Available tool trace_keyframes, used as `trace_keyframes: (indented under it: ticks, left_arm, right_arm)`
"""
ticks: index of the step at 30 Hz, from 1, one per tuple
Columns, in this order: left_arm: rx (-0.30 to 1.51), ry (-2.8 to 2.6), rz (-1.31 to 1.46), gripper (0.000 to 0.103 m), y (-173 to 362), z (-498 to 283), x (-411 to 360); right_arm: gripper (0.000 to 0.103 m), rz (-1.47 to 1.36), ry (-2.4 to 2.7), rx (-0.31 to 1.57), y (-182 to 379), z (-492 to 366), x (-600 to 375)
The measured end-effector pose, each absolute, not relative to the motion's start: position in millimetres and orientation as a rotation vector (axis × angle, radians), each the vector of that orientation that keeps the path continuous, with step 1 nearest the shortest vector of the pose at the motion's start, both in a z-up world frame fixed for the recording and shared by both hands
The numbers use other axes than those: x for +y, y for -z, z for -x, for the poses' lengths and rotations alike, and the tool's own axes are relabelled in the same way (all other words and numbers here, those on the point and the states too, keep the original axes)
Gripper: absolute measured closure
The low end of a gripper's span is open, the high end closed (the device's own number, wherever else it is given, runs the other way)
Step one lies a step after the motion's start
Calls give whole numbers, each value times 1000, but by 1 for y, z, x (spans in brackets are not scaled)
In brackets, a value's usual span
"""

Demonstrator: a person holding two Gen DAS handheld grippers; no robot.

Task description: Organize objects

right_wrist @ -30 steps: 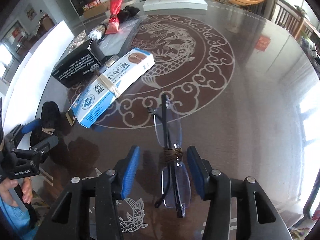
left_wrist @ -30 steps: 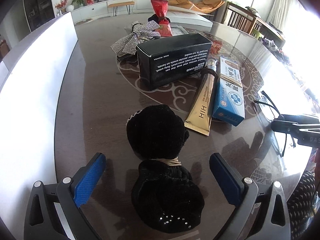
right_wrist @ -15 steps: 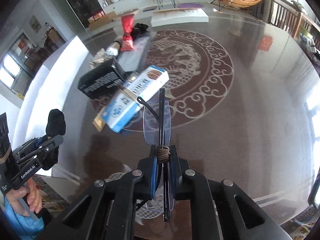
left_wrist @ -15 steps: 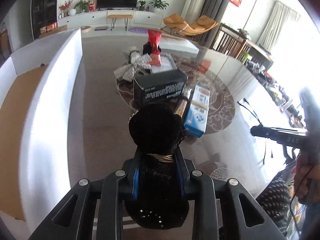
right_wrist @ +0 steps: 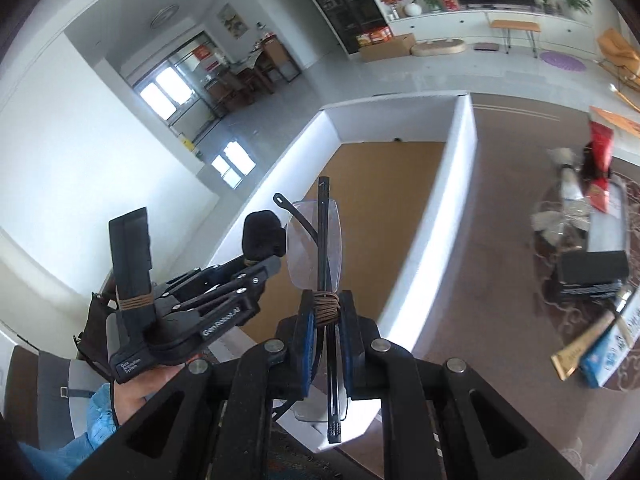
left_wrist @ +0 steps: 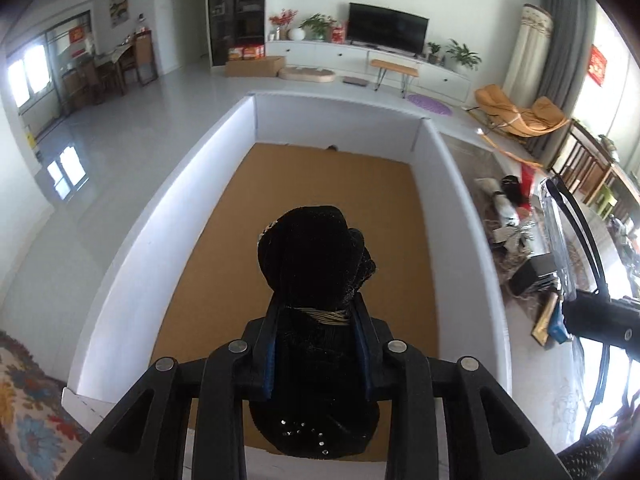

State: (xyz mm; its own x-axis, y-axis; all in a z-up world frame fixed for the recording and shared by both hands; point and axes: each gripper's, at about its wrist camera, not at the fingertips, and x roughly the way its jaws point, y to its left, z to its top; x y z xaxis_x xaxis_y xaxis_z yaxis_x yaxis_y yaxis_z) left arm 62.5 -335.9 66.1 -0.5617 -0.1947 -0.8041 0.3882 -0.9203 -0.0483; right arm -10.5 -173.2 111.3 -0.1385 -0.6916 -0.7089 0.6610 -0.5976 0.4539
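My left gripper (left_wrist: 318, 316) is shut on a black velvet pouch (left_wrist: 316, 256) tied with cord and holds it above the brown floor of a large white-walled box (left_wrist: 456, 200). My right gripper (right_wrist: 325, 316) is shut on a pair of folded rimless glasses (right_wrist: 316, 236), bound with brown cord, lifted near the box's wall (right_wrist: 440, 216). The left gripper with the pouch (right_wrist: 262, 232) shows in the right wrist view, and the glasses (left_wrist: 560, 232) show at the right of the left wrist view.
On the dark patterned table (right_wrist: 500, 240) to the right lie a black carton (right_wrist: 592, 268), a gold tube (right_wrist: 580, 344), a blue-white box (right_wrist: 612, 352), a red packet (right_wrist: 600, 168) and a silver bow (right_wrist: 564, 216). A patterned rug (left_wrist: 24, 392) lies lower left.
Both grippers closed on their objects, lifted them off the table and swung left; the pouch now hangs over the white box and the glasses are beside it.
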Motion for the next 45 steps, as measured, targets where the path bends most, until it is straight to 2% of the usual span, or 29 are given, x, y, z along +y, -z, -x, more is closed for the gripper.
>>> trace_keyframes:
  ticks: [1, 3, 5, 8, 14, 16, 18, 22, 26, 30, 39, 42, 45]
  left_arm:
    - [315, 2454, -1261, 63, -58, -61, -341]
    - [322, 2381, -1289, 38, -40, -62, -342]
    - [355, 2380, -1290, 35, -35, -64, -339]
    - [348, 2452, -1245, 35, -42, -63, -316]
    - [379, 2751, -1222, 32, -76, -51, -225]
    - [371, 2872, -1264, 18, -83, -48, -183]
    - [330, 2973, -1320, 9, -78, -45, -139]
    - [259, 3025, -1507, 9, -40, -34, -65]
    - [127, 2959, -1567, 9, 9, -21, -27]
    - [28, 2893, -1552, 9, 34, 1, -29]
    - [39, 2876, -1464, 9, 50, 27, -43]
    - [-28, 2877, -1449, 9, 53, 28, -39]
    - [-74, 2869, -1465, 3, 56, 29, -36]
  right_arm:
    - [88, -1212, 1849, -2, -102, 9, -189]
    - [73, -1260, 1846, 69, -83, 7, -207]
    - [56, -1237, 1909, 107, -76, 4, -204]
    - [38, -1177, 2033, 112, -74, 4, -171]
    - [21, -1084, 2455, 109, -72, 18, -46]
    - [20, -1123, 2612, 121, -59, 25, -1]
    - [20, -1207, 2742, 114, -39, 31, 40]
    - [20, -1401, 2869, 32, -9, 46, 119]
    - [20, -1520, 2877, -52, 19, 51, 162]
    - [20, -1522, 2898, -40, 30, 46, 178]
    - [19, -1522, 2937, -168, 39, 43, 192]
    - [17, -1526, 2937, -154, 39, 44, 189]
    - [13, -1532, 2933, -142, 41, 45, 187]
